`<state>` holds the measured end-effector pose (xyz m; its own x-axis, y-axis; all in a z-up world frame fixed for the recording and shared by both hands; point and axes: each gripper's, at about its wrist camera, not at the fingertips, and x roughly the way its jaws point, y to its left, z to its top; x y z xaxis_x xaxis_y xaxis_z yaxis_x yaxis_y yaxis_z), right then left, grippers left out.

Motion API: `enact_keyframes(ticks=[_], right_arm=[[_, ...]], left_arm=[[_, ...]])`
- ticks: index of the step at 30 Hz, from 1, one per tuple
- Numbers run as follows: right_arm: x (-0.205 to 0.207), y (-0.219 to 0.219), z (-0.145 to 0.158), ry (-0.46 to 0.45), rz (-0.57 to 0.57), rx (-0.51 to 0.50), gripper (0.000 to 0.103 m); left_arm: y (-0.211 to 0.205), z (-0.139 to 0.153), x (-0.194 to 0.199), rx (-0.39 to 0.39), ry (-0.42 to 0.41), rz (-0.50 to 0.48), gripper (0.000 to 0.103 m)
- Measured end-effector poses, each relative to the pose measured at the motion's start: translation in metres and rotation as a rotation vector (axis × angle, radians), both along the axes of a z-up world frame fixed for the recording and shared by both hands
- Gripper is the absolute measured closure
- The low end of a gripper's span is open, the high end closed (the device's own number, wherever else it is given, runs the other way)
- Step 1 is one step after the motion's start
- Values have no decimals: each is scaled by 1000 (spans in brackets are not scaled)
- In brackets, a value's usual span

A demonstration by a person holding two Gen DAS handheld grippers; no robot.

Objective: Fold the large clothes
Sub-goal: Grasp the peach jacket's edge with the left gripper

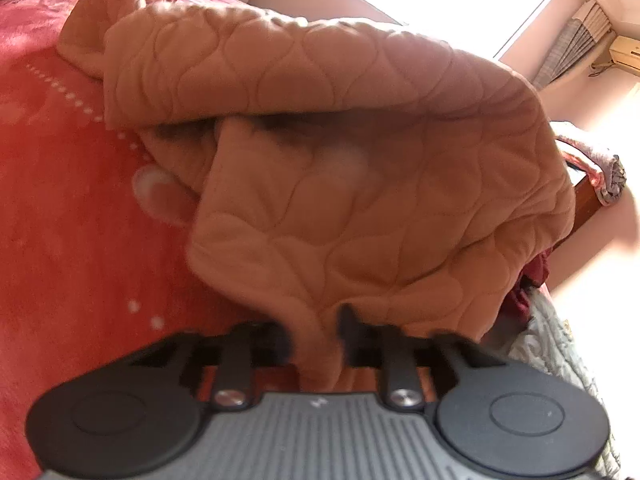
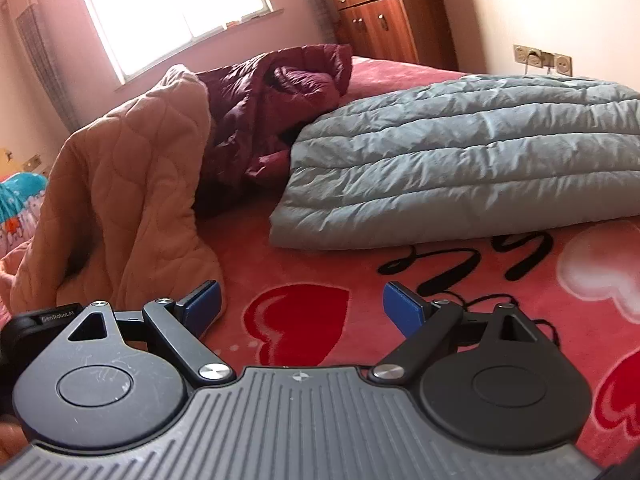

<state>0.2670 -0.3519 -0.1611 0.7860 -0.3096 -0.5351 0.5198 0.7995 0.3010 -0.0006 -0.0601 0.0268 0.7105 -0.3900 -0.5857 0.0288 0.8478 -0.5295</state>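
The left gripper is pinching a hem of the peach quilted garment, its 2 fingers closed on a fold of cloth at 6 o'clock in the left wrist view, and the rest billows up toward 12 o'clock over the pink bed cover. In the right wrist view the right gripper hangs spread, nothing between its blue pads, with the garment heaped at 9 o'clock and just beside the left pad. A maroon jacket sits at 12 o'clock and a grey puffer coat at 2 o'clock. The quilted piece looks soft, thick and floppy, likely light; a second grip along the same edge should let it spread flat.
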Motion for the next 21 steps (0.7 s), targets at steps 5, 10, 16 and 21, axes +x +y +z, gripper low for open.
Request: enact_keyframes(ticks=[5,10,16,21], right_arm=[[7,8,-2,-1,97,1,0],[14,31,-2,-7,216,-66,0],[25,81,-3,-14,382,-296,0],[43,124,-17,13,481,-506,2]], left_arm=[[18,27,-10,-61,-56,7,95],[42,57,-26,-107,-112,1,97],[60,65,-26,-119,-126,-23,99],[58,63,-21,-120,-126,-55,99]])
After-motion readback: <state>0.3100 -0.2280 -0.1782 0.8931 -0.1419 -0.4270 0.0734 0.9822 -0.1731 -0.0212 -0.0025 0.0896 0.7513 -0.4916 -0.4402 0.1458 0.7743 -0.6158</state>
